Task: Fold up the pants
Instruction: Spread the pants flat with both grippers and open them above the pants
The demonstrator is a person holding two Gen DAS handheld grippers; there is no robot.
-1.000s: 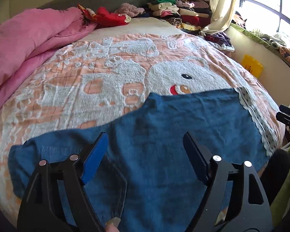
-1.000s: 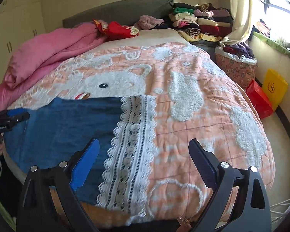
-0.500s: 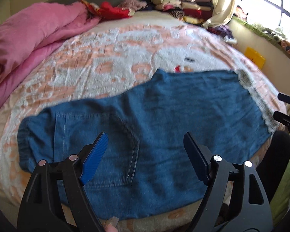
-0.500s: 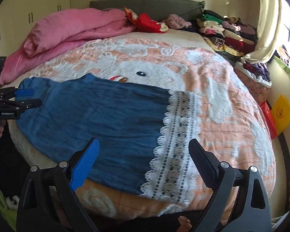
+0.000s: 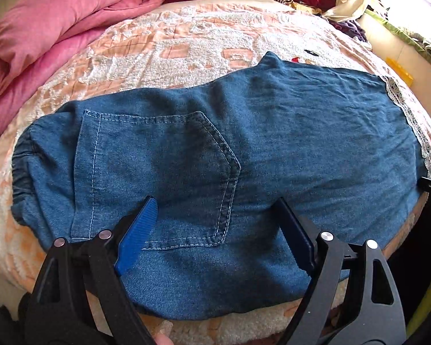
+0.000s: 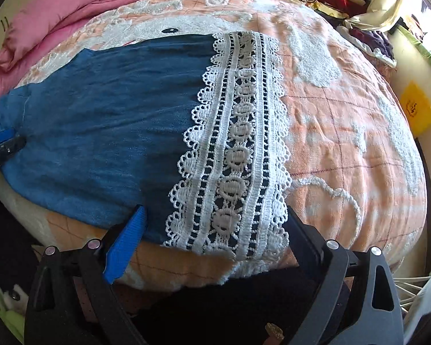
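We have brought both hands lower and nearer the bed (image 5: 186, 37), so the denim pants (image 5: 244, 149), lying flat across its near edge, now fill our views and we judge the first grab close. Our left gripper (image 5: 215, 215) has just been widening over the back pocket (image 5: 158, 172), nothing pinched; our right gripper (image 6: 215, 227) hangs spread over the lace hem (image 6: 235, 143), and we see no containers.

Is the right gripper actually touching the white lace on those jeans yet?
Cannot tell. In the right wrist view the right gripper straddles the lace hem, jaws wide open, but whether they touch it is unclear.
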